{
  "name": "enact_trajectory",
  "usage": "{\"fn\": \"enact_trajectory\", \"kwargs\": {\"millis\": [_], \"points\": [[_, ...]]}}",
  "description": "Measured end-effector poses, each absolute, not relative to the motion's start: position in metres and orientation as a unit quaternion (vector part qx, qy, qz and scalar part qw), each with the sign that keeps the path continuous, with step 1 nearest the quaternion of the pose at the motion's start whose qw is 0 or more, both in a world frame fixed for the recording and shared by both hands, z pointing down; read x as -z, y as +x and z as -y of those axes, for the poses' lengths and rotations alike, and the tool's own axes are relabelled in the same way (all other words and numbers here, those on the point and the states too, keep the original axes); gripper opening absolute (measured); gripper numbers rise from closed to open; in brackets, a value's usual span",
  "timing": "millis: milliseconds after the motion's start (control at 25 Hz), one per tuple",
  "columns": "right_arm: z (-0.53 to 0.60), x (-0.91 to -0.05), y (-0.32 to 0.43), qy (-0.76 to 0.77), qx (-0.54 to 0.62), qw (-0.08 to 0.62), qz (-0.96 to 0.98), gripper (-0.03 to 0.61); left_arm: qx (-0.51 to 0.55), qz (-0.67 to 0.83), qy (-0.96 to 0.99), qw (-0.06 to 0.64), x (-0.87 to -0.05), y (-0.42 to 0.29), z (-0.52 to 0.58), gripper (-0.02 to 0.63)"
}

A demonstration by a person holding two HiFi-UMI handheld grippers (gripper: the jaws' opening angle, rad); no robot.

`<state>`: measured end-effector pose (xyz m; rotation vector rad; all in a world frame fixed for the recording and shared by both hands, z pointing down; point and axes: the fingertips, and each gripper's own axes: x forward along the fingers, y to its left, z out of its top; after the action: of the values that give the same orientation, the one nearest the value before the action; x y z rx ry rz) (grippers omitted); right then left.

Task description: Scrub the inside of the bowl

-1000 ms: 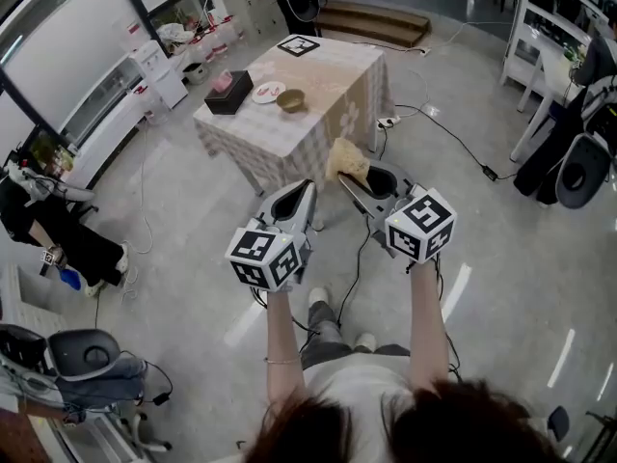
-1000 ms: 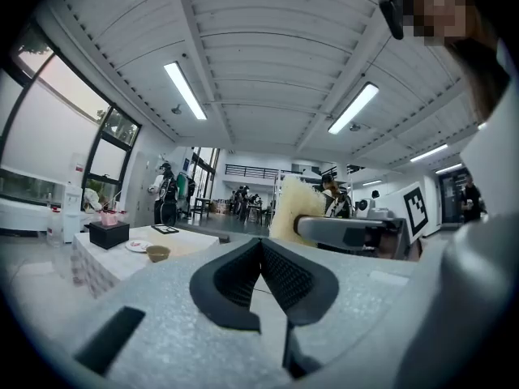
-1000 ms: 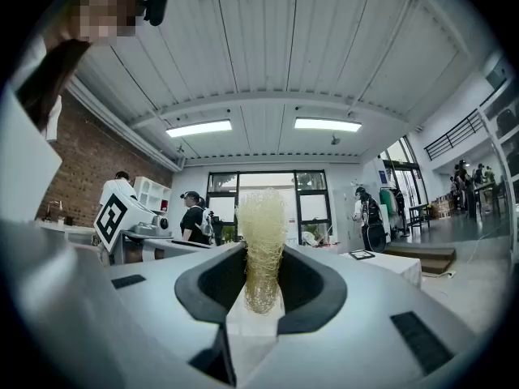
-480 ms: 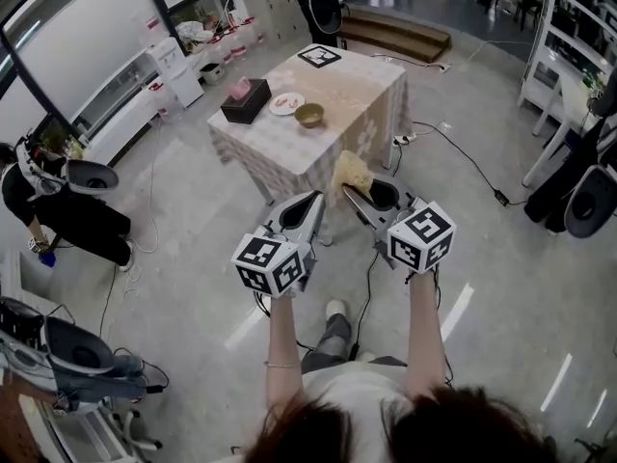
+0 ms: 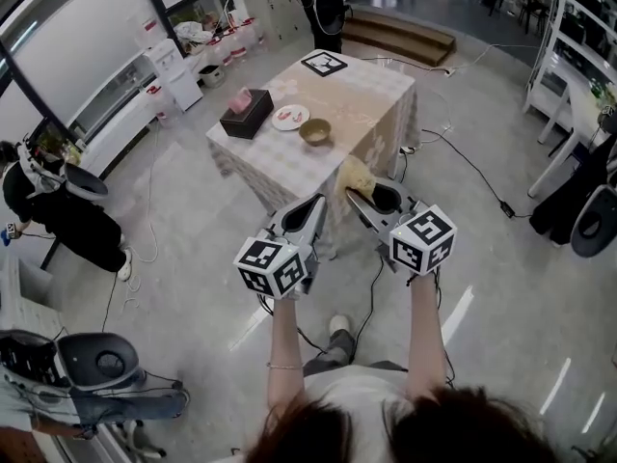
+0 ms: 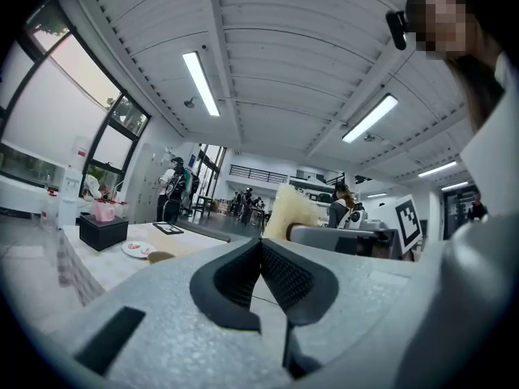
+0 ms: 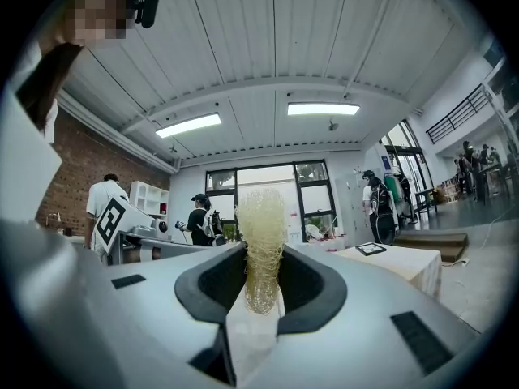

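Note:
A small tan bowl (image 5: 315, 131) stands on the cloth-covered table (image 5: 362, 104) ahead of me; the left gripper view shows the bowl (image 6: 160, 257) low at the left. My right gripper (image 5: 352, 197) is shut on a pale yellow mesh scrubber (image 5: 355, 174), which sticks up between its jaws (image 7: 261, 241). My left gripper (image 5: 316, 203) is shut with nothing in it, pads touching (image 6: 261, 254). Both grippers are held in the air short of the table's near edge, apart from the bowl.
On the table also sit a dark tissue box (image 5: 246, 114), a white plate (image 5: 290, 117) and a square marker board (image 5: 325, 63). A seated person (image 5: 58, 210) is at the left, office chairs (image 5: 106, 369) at the lower left. Cables (image 5: 463, 148) run over the floor.
The table, bowl and box have shifted rightward and nearer in the head view as I move toward them. Both grippers hold the same pose, the scrubber still clamped in the right one.

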<state>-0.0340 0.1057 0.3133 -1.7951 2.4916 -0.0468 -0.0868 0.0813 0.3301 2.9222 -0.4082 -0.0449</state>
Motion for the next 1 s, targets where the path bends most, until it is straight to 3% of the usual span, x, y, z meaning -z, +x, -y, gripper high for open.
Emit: {"fn": "enact_trajectory", "kwargs": {"millis": [1000], "points": [[0.003,-0.327,0.006,-0.628,0.030,0.031,-0.777,0.095,0.000,0.104,0.989,0.104,-0.345,-0.052,0.035,0.012]]}}
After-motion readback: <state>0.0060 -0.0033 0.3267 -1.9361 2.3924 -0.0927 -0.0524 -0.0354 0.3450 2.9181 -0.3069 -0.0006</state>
